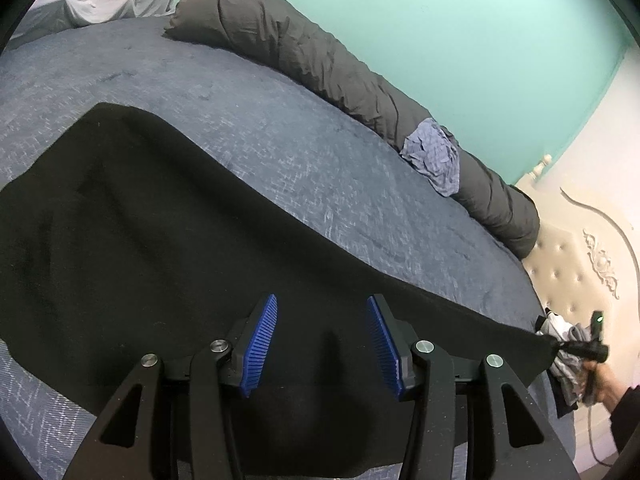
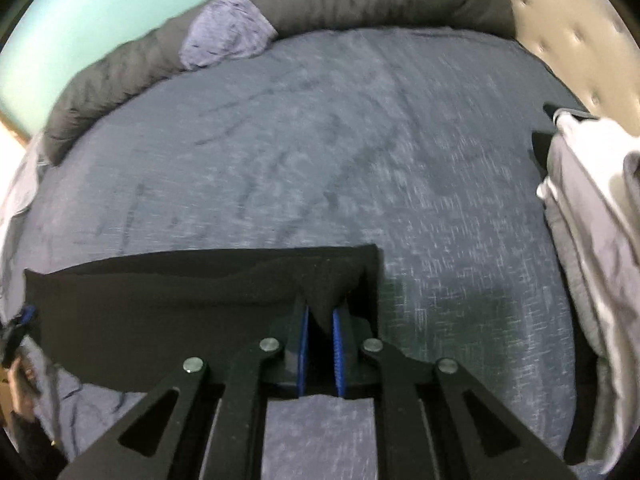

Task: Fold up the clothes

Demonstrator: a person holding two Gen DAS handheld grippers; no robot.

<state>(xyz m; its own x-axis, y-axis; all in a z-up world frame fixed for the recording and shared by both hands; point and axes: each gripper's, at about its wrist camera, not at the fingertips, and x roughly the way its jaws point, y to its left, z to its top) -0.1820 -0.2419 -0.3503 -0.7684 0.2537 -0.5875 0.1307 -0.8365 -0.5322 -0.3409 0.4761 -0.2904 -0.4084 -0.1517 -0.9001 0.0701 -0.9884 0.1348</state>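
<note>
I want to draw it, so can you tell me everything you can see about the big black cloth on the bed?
The big black cloth is a plain, matte, soft-looking garment or sheet with no visible pattern. It lies mostly spread on the blue-grey speckled bedspread, with gentle wrinkles and a straight far edge. One corner is pinched between the blue ribbed pads of the right gripper and pulled up into a little tent. The left gripper is above its near part, jaws apart, gripping nothing.

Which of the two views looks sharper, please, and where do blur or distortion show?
Left wrist view: sharp, though the fisheye bows the bed and hides detail in the black garment. Right wrist view: motion-smeared bedspread and pale clothes pile, while the right tongs stay crisp.
</note>
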